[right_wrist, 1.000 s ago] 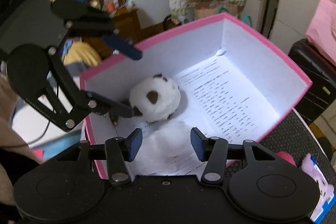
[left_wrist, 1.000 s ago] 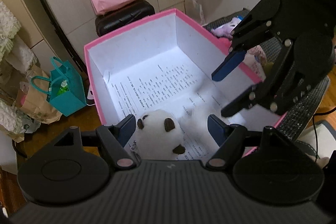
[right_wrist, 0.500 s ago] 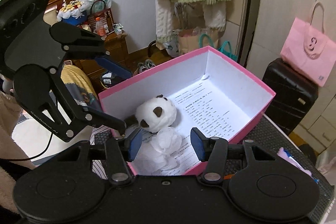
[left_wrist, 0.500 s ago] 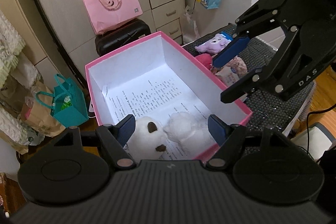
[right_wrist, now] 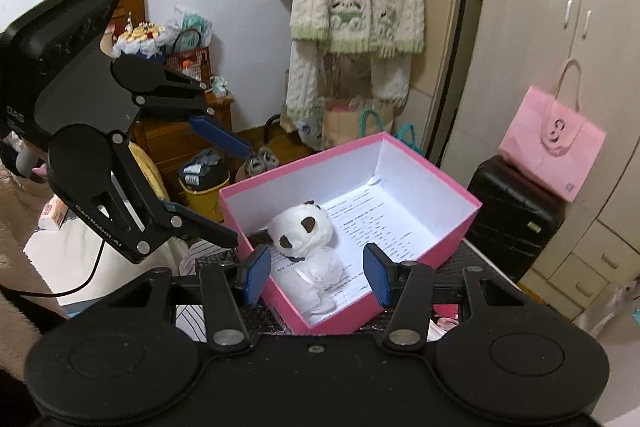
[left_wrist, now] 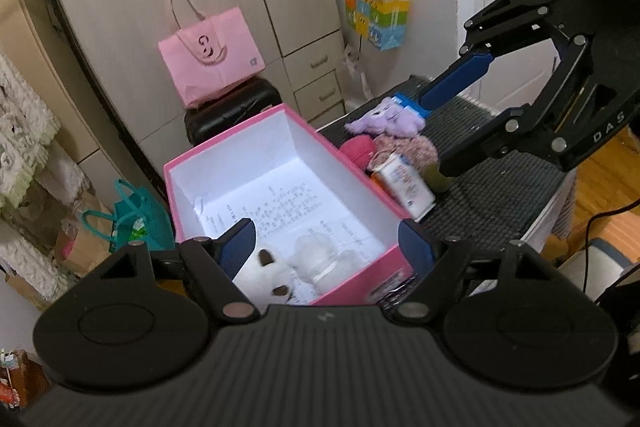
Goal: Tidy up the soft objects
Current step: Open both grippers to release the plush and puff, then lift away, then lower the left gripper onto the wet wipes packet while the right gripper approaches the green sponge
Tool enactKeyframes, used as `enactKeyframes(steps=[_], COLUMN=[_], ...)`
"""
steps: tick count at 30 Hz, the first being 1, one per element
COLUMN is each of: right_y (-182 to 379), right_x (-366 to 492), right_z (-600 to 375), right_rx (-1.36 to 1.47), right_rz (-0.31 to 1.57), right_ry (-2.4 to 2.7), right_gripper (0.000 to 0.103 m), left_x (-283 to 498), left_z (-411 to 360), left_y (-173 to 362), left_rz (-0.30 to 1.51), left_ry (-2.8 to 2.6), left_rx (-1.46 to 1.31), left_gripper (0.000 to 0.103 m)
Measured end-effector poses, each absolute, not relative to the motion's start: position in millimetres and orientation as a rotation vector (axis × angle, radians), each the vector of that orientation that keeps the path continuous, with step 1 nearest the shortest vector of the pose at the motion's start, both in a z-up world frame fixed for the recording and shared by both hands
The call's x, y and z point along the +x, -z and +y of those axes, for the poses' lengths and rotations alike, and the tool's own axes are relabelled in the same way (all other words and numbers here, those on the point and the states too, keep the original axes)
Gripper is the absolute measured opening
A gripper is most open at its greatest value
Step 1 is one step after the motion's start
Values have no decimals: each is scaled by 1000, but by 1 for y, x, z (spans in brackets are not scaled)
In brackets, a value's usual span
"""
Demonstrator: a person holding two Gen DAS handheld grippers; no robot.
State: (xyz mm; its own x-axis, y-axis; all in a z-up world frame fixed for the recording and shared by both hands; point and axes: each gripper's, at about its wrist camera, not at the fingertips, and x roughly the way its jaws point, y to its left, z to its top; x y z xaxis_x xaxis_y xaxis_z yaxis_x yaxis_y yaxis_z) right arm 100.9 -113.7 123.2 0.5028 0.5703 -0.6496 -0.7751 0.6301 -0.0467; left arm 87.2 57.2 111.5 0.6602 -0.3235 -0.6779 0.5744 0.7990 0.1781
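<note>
A pink box with a white inside stands on a dark mat. In it lie a white plush with brown patches and a white fluffy toy on a printed sheet. A purple plush, a pink toy and a mottled pink plush lie on the mat beyond the box. My left gripper is open and empty above the box's near end. My right gripper is open and empty, raised over the box.
A white carton and a green cup stand on the mat right of the box. A pink bag sits on a black suitcase by the cupboards. Bags stand on the floor at left.
Both grippers have pulled back and risen away from the box. The two white toys stay inside it. The toys on the mat have come into the left wrist view.
</note>
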Motion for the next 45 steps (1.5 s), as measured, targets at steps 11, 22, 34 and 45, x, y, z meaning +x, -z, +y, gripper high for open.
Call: enactKeyframes(steps=[11, 22, 34, 45], right_y=[-109, -68, -12, 45], right_x=[60, 57, 76, 108], right_z=[-165, -212, -235, -235], right_rx=[-301, -263, -256, -284], right_rz=[574, 602, 628, 621], right_ry=[-705, -558, -542, -503], right_gripper=[58, 58, 58, 58], left_x=[72, 82, 97, 106], left_z=[22, -25, -67, -102], left_y=[-100, -57, -33, 3], left_rz=[656, 601, 516, 507], left_ry=[591, 604, 490, 423], left_rx=[314, 252, 309, 332], left_gripper=[78, 78, 78, 70])
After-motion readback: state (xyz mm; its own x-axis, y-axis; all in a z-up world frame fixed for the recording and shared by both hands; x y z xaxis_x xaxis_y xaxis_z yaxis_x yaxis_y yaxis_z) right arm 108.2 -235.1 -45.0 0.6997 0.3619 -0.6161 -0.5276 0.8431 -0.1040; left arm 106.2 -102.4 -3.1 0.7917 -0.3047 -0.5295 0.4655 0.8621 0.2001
